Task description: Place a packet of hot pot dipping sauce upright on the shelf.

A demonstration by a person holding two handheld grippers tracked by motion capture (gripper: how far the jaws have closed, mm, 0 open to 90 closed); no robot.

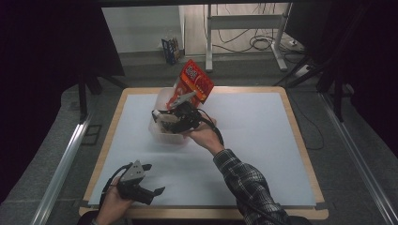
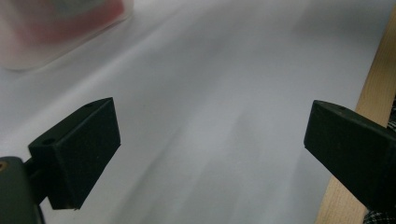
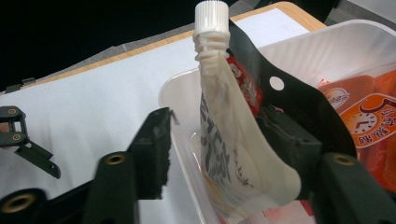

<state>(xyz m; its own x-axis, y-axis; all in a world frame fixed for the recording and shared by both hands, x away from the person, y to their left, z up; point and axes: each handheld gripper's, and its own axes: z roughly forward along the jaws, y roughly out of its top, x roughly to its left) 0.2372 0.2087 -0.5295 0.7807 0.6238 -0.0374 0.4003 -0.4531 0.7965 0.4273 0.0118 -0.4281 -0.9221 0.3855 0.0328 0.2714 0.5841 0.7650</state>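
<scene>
A clear plastic bin (image 1: pixel 162 136) stands on the white mat left of centre. A red snack bag (image 1: pixel 195 80) leans out of its far side, its orange print (image 3: pixel 369 121) close by in the right gripper view. A white spouted pouch (image 3: pixel 224 135) with a screw cap stands upright in the bin (image 3: pixel 299 51). My right gripper (image 1: pixel 162 120) reaches into the bin from the right. Its jaws (image 3: pixel 219 144) are open on either side of the pouch: the left pad stands apart from it, and the pouch leans toward the right one. My left gripper (image 1: pixel 154 178) rests open near the front edge, with nothing between its jaws (image 2: pixel 210 140).
The wooden table edge (image 2: pixel 369 93) runs just beside my left gripper. The bin (image 2: pixel 46 28) lies farther off, blurred. Behind the table (image 1: pixel 300 140) there are desk legs and cables (image 1: pixel 263 42) on the floor. Metal rails (image 1: pixel 65 159) flank both sides.
</scene>
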